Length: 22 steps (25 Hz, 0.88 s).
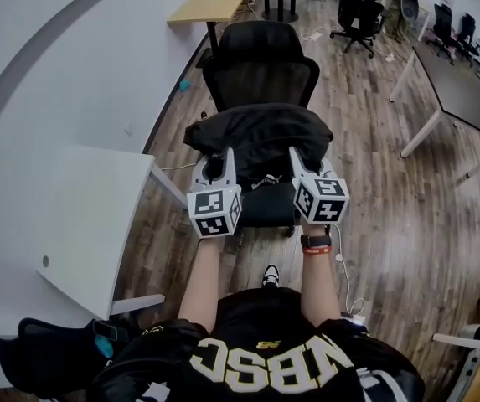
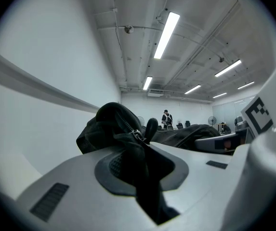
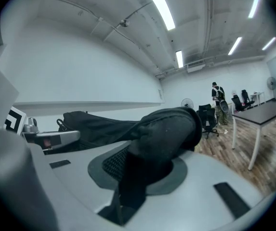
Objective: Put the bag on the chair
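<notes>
A black bag [image 1: 260,136] lies across the seat of a black office chair [image 1: 260,69], in front of the chair's backrest. My left gripper [image 1: 219,159] is shut on the bag's near left edge; dark fabric with a zipper pull [image 2: 138,137] is pinched between its jaws. On the near right edge my right gripper [image 1: 301,157] is shut on a fold of the bag [image 3: 169,129], and black cloth fills the gap between its jaws. The bag's far side [image 3: 99,124] stretches between the two grippers.
A white desk [image 1: 80,216] stands close at the left, a wooden table [image 1: 206,8] behind the chair, and a grey table [image 1: 461,90] at the right. More office chairs [image 1: 358,11] stand far back. A white cable [image 1: 346,275] runs over the wooden floor.
</notes>
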Each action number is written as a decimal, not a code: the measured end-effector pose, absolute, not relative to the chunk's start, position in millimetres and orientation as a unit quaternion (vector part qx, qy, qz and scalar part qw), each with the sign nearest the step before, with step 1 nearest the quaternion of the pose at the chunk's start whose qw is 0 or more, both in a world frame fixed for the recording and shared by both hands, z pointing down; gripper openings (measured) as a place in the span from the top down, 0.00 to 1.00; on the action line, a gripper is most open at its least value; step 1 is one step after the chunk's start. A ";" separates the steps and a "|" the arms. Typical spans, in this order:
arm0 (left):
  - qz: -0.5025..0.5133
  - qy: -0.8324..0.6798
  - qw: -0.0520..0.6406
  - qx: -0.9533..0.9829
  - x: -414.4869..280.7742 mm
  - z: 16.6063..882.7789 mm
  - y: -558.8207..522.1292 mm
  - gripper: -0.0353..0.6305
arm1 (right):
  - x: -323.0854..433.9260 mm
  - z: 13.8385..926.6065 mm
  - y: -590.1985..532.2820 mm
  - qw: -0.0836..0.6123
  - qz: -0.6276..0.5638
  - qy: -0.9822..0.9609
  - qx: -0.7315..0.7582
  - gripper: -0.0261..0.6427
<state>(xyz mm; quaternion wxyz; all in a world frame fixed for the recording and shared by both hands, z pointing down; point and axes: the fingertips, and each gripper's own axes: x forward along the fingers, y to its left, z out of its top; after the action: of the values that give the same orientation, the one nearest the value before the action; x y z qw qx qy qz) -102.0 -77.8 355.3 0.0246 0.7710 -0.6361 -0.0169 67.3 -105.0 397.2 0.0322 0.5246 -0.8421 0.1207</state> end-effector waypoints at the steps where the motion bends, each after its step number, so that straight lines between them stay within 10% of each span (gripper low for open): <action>1: -0.017 -0.637 0.024 0.770 -97.6 354.3 -86.6 0.85 | 71.7 396.1 -114.1 0.031 0.121 -0.843 0.524 0.83; 22: -0.016 -0.630 0.061 0.774 -120.1 379.1 -255.5 0.85 | 57.7 402.6 -274.5 0.053 0.132 -0.848 0.510 0.82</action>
<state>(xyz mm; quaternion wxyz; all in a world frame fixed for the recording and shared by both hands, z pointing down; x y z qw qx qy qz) -120.1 -255.5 379.1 0.0608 0.7743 -0.6297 -0.0164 57.7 -274.5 402.6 0.0530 0.5102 -0.8483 0.1317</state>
